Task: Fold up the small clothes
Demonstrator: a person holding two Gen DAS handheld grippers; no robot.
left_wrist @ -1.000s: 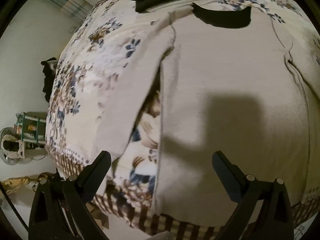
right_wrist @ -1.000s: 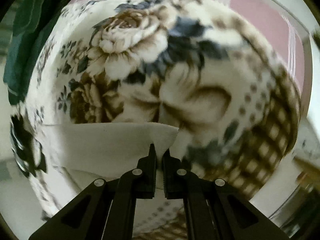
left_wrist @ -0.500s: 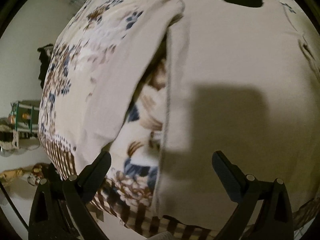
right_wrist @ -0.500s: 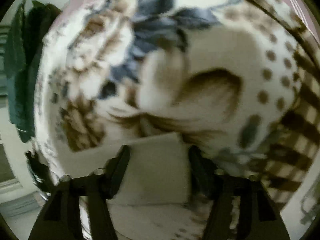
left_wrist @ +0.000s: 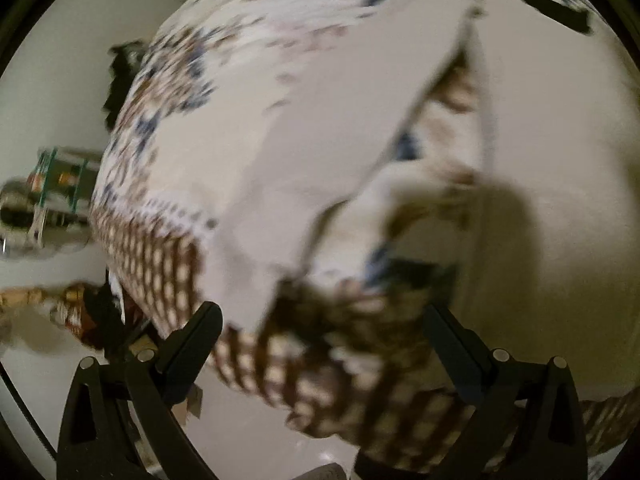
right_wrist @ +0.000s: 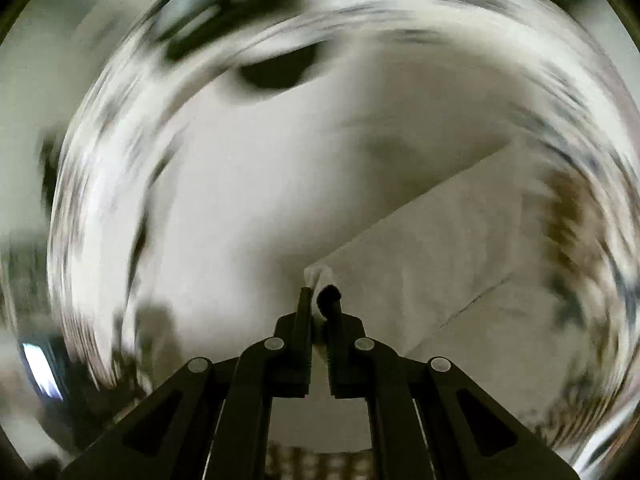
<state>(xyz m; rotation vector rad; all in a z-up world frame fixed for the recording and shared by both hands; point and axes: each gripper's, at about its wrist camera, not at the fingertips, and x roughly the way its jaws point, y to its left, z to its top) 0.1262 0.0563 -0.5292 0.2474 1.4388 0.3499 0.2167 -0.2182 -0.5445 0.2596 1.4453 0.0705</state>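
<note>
Left wrist view, blurred: the left gripper [left_wrist: 320, 332] has its jaws spread wide with nothing between them, poised above the near edge of the bed. A cream shirt [left_wrist: 560, 168] lies flat on the flowered bedspread [left_wrist: 192, 92], its sleeve [left_wrist: 320, 152] angling down toward the checked border. Dark collar [left_wrist: 556, 4] at top right. Right wrist view, heavily smeared: the right gripper [right_wrist: 319, 304] is clenched on a corner of the cream shirt [right_wrist: 460, 240], cloth bunched between the tips, a folded flap stretching off to the right over the body.
</note>
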